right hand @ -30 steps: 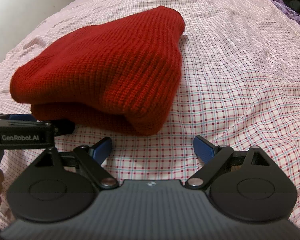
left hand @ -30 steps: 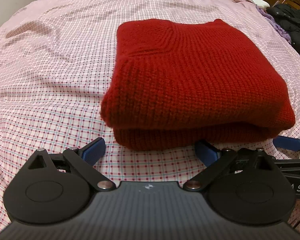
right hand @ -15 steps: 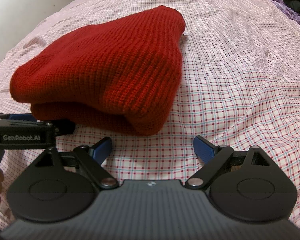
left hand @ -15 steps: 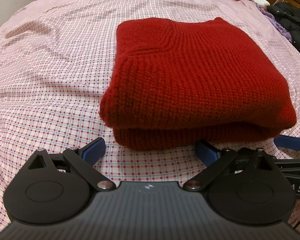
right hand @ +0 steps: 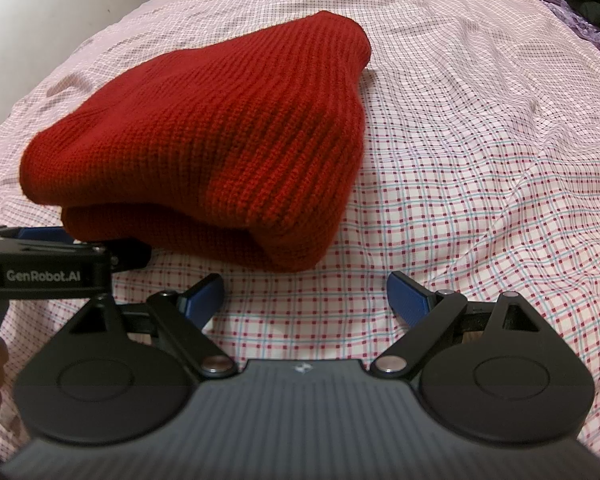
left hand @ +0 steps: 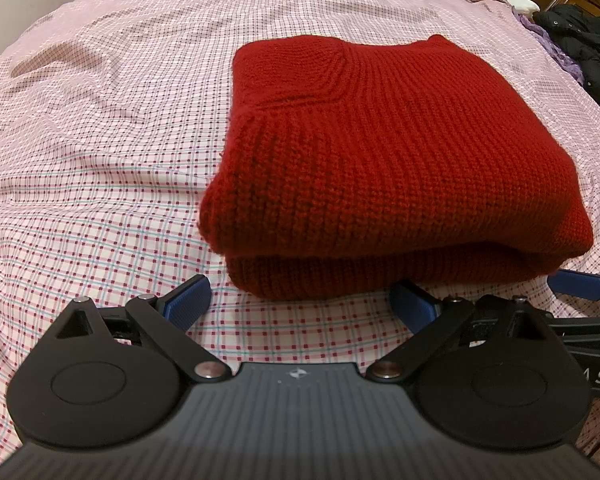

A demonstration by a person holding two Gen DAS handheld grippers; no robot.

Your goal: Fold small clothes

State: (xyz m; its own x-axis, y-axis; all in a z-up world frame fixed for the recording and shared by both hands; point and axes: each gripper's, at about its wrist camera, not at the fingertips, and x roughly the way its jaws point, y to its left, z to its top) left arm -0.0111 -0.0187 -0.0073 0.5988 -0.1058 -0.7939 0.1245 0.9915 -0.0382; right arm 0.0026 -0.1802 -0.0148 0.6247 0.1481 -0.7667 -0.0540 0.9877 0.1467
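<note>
Nothing has moved to speak of since the earlier frames: both grippers sit where they were, and the red knitted sweater [left hand: 384, 152] lies as it did. It rests on the bed [left hand: 100, 128], on the pink checked sheet, as a thick rectangular bundle filling the centre and right of the left wrist view and the left half of the right wrist view. Two stacked layers show along its near edge, with the ribbed neckline turned uppermost.

Left gripper [left hand: 302, 302], at the bottom centre of its own view, has its blue pads spread apart and holds nothing; the sweater's near edge lies just beyond them. Right gripper [right hand: 306, 296] is likewise spread wide and empty, just short of the bundle's near corner.

By the look of it, the folding of this garment is finished or nearly so. A dark garment [left hand: 584, 48] lies at the upper right edge; whether it is to be folded cannot be told.
</note>
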